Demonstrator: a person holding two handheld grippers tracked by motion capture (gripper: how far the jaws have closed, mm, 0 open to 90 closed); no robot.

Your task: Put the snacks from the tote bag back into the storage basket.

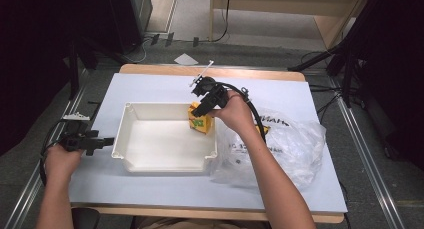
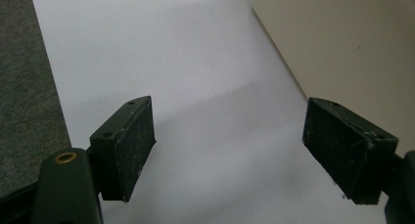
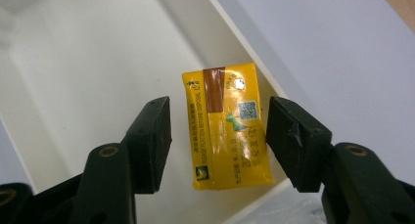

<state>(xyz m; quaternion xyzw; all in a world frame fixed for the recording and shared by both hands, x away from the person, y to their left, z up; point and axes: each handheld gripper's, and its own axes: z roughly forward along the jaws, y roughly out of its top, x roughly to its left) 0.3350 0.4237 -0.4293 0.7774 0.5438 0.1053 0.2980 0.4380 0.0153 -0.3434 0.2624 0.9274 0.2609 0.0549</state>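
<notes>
The right tongs (image 3: pixel 218 136) stood apart, gripping nothing, one jaw on each side of the small yellow foil-wrapped carton (image 3: pixel 227 131) without pressing it. Just beyond their tips the carton lay inside the shallow white plastic tray (image 1: pixel 150 156), against the corner nearest the crumpled clear plastic bag (image 1: pixel 295 144). If a placing was being finished, the tongs did well to rise straight, jaws wide, so neither pad dragged the carton up the tray wall. Farther off, the left tongs (image 2: pixel 230 150) hung open and empty over the pale counter (image 2: pixel 195 62), just beside the tray's outer wall, well placed to steady it.
</notes>
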